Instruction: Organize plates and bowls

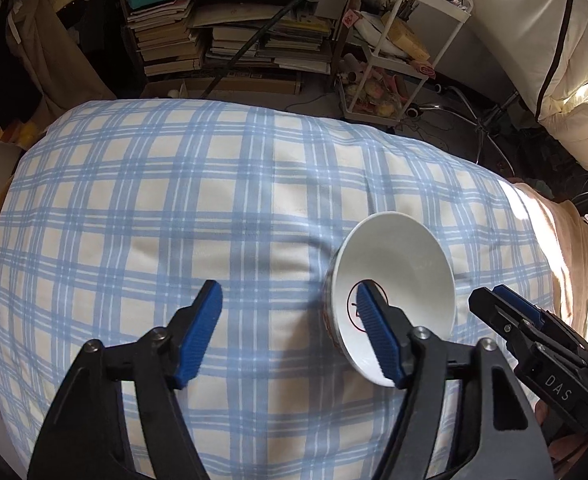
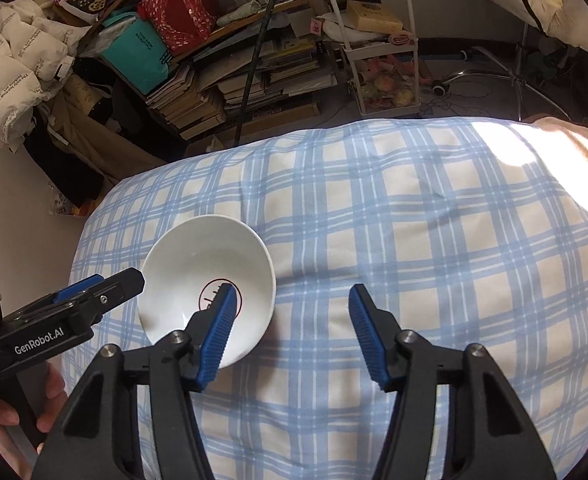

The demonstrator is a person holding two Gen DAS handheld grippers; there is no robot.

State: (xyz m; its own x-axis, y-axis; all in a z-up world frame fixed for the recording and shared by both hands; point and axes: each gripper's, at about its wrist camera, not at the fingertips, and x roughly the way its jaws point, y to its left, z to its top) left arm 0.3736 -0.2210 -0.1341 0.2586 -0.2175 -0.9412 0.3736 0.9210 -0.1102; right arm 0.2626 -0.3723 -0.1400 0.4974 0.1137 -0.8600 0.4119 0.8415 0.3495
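both the left claw (image 1: 290, 304) and right claw (image 2: 292, 304) stand apart and empty above a white bowl (image 1: 397, 256) on the blue plaid cloth (image 1: 174, 200).

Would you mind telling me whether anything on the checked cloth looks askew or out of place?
Yes: the white bowl does not look level. It lies on the soft, bulging blue-checked cloth and appears tipped to one side, its opening facing partly sideways. It looks empty and undamaged, and no plates are in view.
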